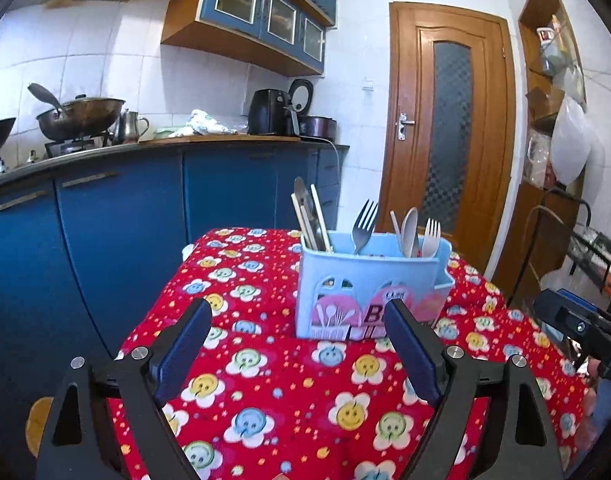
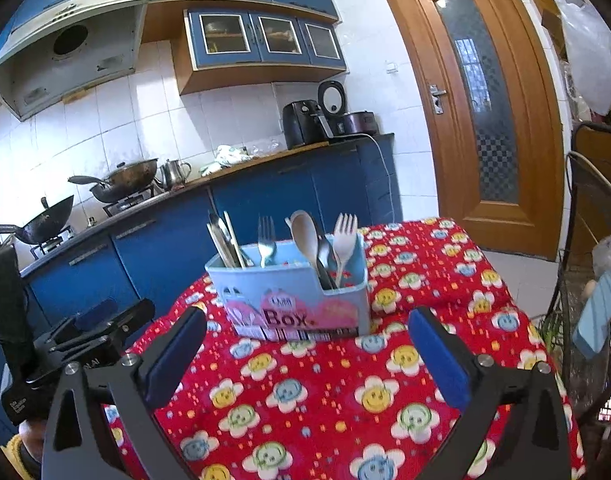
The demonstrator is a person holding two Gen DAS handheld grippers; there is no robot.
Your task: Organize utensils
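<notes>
Both my grippers hang spread wide and empty above the table (image 2: 433,280): my left gripper (image 1: 297,320) faces the light-blue utensil box (image 1: 369,280), and my right gripper (image 2: 305,328) looks at it from the other side. The box stands upright near the middle of the red flowered cloth (image 1: 297,392), holding chopsticks (image 1: 311,216) and a knife at one end, a metal fork (image 1: 363,222) in the middle, and a pale spoon (image 2: 305,236) and pale fork (image 2: 343,236) at the other. I judge the main risk to be the tall, loose handles: a finger catching one could tip the light box, and the soft cloth might let it slide. Behind it are blue kitchen cabinets (image 1: 117,216), woks on the stove and a wooden door (image 1: 445,128).
</notes>
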